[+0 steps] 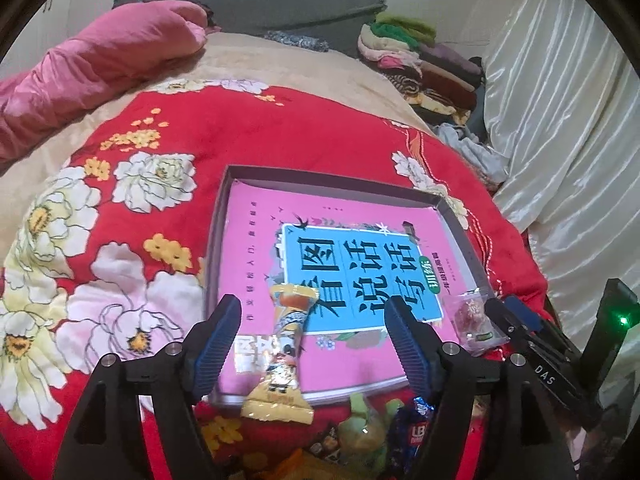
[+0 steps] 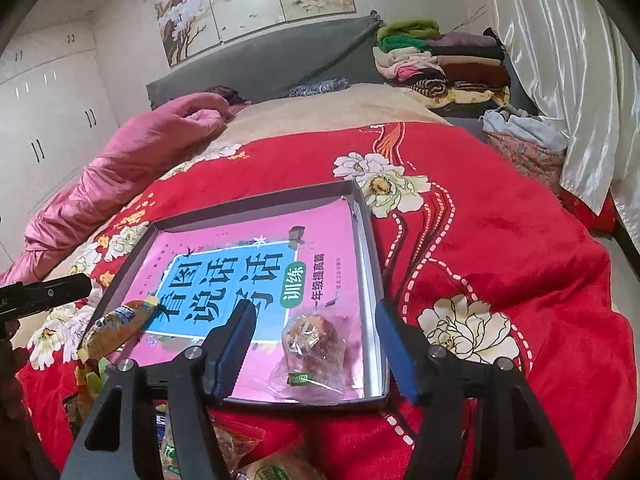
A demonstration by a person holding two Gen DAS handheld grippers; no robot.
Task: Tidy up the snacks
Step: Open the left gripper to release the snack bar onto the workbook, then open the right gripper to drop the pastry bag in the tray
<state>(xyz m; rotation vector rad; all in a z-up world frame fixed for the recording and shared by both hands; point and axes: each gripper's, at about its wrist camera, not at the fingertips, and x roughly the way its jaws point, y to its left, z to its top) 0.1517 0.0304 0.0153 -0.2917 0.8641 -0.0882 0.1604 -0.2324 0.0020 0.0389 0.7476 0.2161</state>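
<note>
A shallow grey tray lies on the red flowered bedspread, with a pink and blue book flat inside it. A yellow snack packet rests across the tray's near left edge. It lies between the spread fingers of my left gripper, and the pads do not touch it. A clear-wrapped round pastry sits in the tray's near right corner. My right gripper stands open around it without pressing on it.
Several loose snacks lie on the bedspread below the tray. A pink quilt is bunched at the far left. Folded clothes are stacked by the grey headboard. White curtains hang on the right.
</note>
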